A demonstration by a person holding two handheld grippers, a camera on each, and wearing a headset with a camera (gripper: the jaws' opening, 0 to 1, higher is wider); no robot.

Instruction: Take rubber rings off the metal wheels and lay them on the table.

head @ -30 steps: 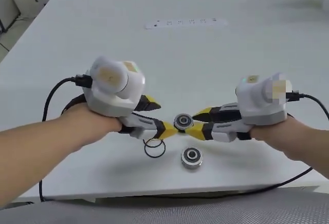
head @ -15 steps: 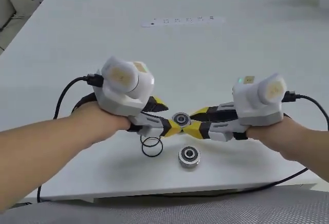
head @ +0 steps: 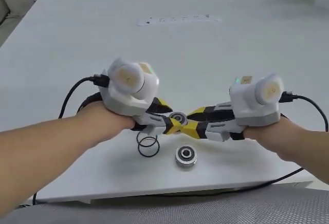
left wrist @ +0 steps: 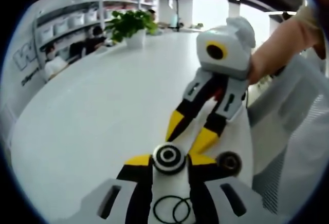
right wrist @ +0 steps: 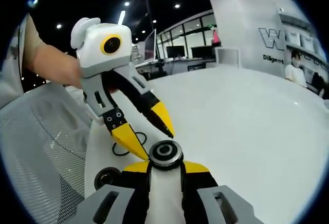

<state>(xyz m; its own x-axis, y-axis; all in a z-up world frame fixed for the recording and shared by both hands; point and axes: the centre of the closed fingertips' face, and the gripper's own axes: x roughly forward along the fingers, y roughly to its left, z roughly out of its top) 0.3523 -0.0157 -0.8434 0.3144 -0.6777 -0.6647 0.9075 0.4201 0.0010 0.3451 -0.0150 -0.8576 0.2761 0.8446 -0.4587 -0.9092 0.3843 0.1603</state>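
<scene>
The white surface (head: 77, 39) stretches well beyond the held metal wheel (head: 178, 117), with a power strip (head: 177, 19) far behind it. Two forearms come in from either side of that wheel, almost mirror images. The left hand (head: 97, 124) and right hand (head: 270, 131) each wrap a grip, so the two tools point tip to tip with the wheel between them.

The left claw (head: 168, 121) meets the wheel from its left and the right claw (head: 191, 124) from its right; neither is nearer. In each gripper view that claw's own yellow tips press the rim on opposite sides, so both read as pinching the wheel. Which one bears its weight I cannot tell.

The wheel hangs above the surface with a flat face turned up, its axle roughly upright and crosswise to the line of the claws. That matters for the next move. A ring would sit round the rim, so it would likely have to be rolled off along the axle while one claw holds the wheel steady. Whether a ring is on this wheel is too small to tell.

A second wheel (head: 185, 155) lies flat on the surface, just nearer the person than the held one. Two rubber rings (head: 148, 145) lie overlapping to the held wheel's near left.
</scene>
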